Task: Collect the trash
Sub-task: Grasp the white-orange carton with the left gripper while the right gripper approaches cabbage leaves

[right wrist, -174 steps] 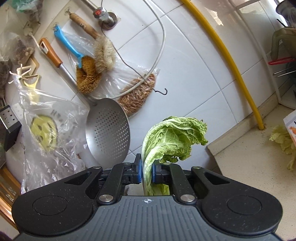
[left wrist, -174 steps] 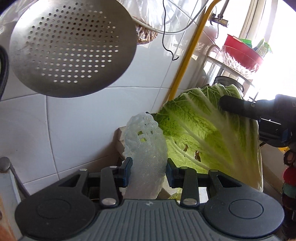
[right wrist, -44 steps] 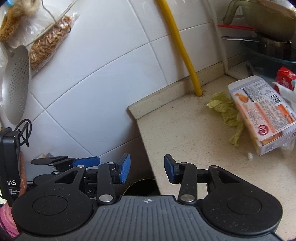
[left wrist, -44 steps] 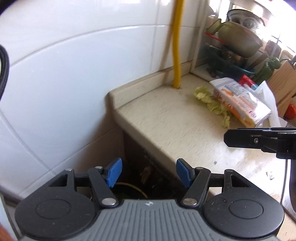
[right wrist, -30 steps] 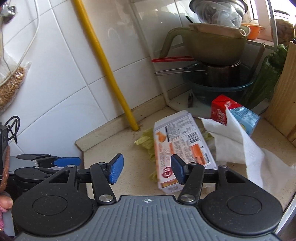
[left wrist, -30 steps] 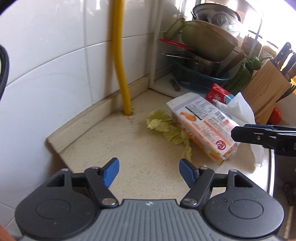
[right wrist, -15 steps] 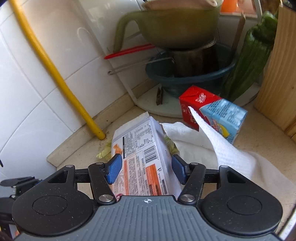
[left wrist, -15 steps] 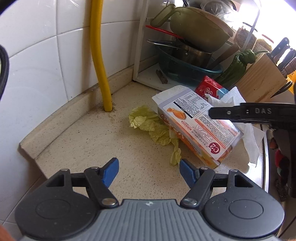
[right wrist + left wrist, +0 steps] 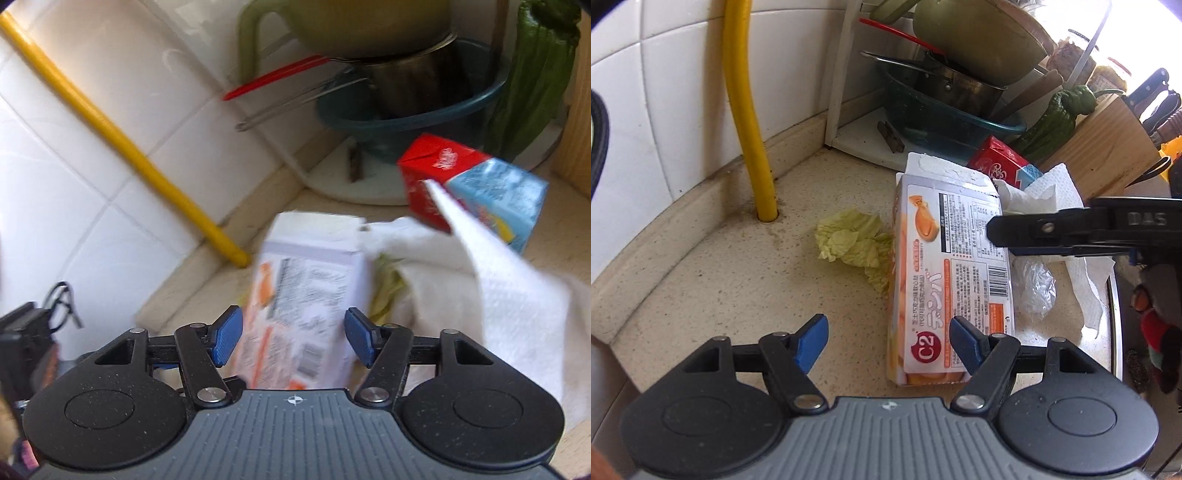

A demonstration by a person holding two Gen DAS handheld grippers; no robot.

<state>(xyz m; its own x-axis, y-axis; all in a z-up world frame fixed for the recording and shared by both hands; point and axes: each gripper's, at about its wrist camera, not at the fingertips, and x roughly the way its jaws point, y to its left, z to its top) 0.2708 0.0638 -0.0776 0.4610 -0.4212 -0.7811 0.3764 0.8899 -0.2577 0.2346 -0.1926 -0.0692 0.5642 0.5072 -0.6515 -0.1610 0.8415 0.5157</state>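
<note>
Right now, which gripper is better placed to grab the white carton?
Right. The right gripper is open with the carton already between its fingers. The left gripper is open too, but mostly over bare counter, the carton by its right finger.

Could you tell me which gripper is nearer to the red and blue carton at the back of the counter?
Right. The right gripper straddles the white snack box, its tip nearer the red and blue carton. The left gripper hangs back by the box's near end.
</note>
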